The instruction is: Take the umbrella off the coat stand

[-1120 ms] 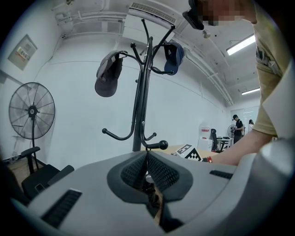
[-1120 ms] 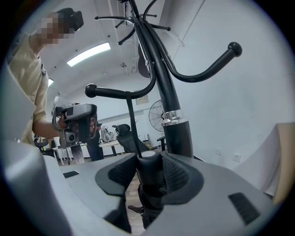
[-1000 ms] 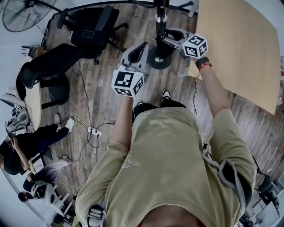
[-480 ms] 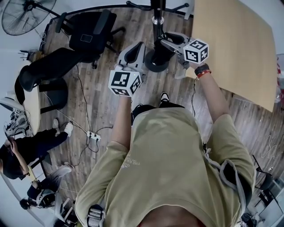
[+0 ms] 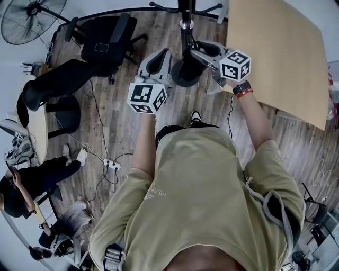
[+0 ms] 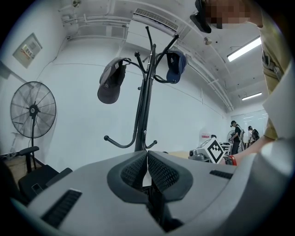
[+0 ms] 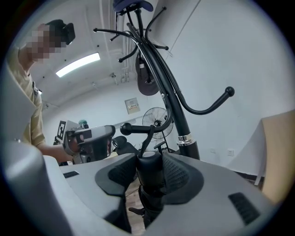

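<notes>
The black coat stand (image 7: pixel 177 117) rises just past my right gripper (image 7: pixel 148 171), which is shut on the black umbrella's handle (image 7: pixel 150 177). The umbrella's thin strap (image 7: pixel 146 138) runs up to a low ball-ended hook (image 7: pixel 138 128) of the stand. From above, the right gripper (image 5: pixel 200 51) is beside the stand's pole (image 5: pixel 185 26), over its round base (image 5: pixel 180 78). My left gripper (image 5: pixel 158 62) is held left of the base, shut with nothing between its pads (image 6: pixel 133 171). A grey cap (image 6: pixel 109 85) and a blue cap (image 6: pixel 175 67) hang on upper hooks.
Two black office chairs (image 5: pixel 106 37) stand left of the stand, with a floor fan (image 5: pixel 26 16) beyond them. A pale wooden tabletop (image 5: pixel 275 53) lies to the right. A power strip and cables (image 5: pixel 110 164) cross the floor. Seated people (image 5: pixel 26 182) are at the far left.
My right gripper, with the umbrella handle in it, has risen a little beside the pole. The left gripper has hardly moved.
</notes>
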{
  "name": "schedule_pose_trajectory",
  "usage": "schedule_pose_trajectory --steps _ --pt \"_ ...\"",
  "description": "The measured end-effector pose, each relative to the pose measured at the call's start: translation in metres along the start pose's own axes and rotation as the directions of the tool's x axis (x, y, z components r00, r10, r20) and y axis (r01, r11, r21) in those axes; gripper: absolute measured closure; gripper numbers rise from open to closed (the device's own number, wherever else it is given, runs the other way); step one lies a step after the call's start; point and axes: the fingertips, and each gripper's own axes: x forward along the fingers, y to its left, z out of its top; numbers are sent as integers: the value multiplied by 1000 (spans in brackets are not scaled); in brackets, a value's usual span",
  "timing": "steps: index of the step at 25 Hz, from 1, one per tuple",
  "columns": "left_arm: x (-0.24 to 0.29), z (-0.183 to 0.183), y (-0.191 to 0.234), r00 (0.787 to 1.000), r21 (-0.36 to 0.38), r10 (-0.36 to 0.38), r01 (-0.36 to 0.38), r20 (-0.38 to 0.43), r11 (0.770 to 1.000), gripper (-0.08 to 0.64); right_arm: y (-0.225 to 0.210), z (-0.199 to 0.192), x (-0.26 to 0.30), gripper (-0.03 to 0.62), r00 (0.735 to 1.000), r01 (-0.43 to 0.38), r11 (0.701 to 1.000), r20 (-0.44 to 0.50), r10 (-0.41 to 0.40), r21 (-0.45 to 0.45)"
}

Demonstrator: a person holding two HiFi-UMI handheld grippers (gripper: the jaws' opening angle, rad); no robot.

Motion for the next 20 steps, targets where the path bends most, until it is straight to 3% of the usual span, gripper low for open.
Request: schedule_pose_trajectory --steps 14,20 --pt "-21 17 -3 999 -9 -27 27 40 1000 535 62 26 -17 400 998 3 999 61 0 -39" --pt "-32 15 -3 999 -8 -33 33 38 999 535 68 28 -28 400 994 60 998 90 -58 -20"
